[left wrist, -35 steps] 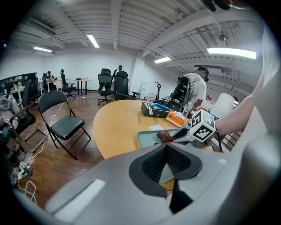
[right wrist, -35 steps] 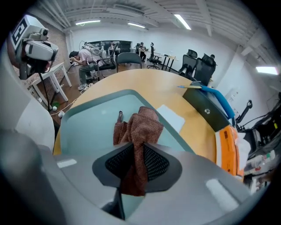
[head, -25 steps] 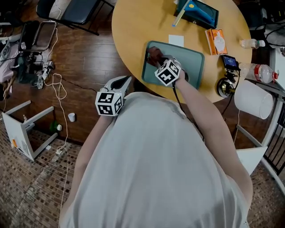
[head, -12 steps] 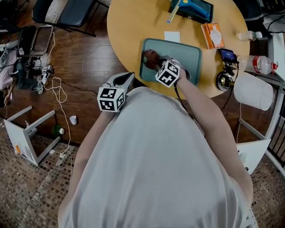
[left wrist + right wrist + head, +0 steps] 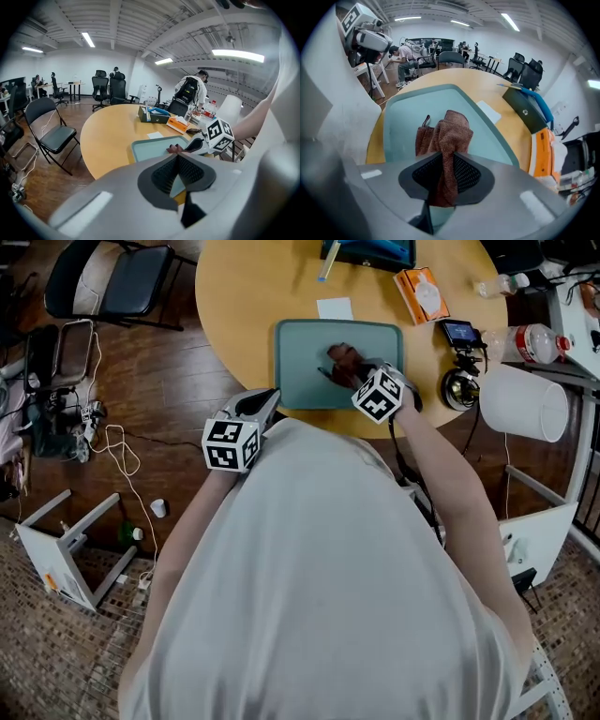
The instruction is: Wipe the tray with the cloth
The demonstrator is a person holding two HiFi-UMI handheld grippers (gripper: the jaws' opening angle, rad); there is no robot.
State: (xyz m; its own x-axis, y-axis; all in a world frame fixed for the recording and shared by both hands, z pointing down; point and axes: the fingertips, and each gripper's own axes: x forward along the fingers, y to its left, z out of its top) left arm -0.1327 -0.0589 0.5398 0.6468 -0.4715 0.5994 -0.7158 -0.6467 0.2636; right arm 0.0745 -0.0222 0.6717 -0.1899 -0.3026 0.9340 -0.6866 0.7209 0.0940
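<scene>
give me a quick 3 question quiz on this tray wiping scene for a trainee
1. True or false: the right claw is shut on the brown cloth.
2. The cloth rests on: A the tray; B a chair; C a bottle.
3. What white thing lies on the table just past the tray's far edge?
Key: 1 true; 2 A; 3 a slip of paper.
</scene>
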